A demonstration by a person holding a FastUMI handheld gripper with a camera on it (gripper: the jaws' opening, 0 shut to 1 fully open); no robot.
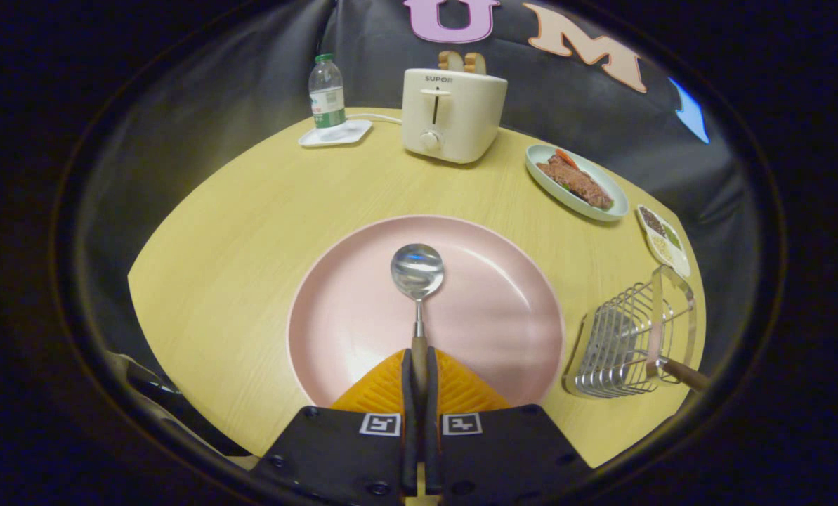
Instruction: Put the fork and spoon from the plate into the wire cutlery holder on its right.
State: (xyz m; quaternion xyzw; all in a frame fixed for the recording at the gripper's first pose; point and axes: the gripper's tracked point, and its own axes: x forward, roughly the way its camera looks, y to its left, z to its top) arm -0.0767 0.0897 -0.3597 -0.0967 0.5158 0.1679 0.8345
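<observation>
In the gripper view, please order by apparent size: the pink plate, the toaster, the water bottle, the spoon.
1. pink plate
2. toaster
3. spoon, shut in the gripper
4. water bottle

Spoon and bottle look close; the spoon's nearness makes that order unsure.

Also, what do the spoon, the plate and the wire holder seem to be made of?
Spoon, clamped between the gripper fingers: polished metal bowl with mirror reflections; the handle looks like brown wood.
Plate: pink, soft even sheen, probably glazed ceramic, possibly melamine.
Wire holder: shiny bare steel-like rods; a brown, wood-looking handle sticks out of it.
</observation>
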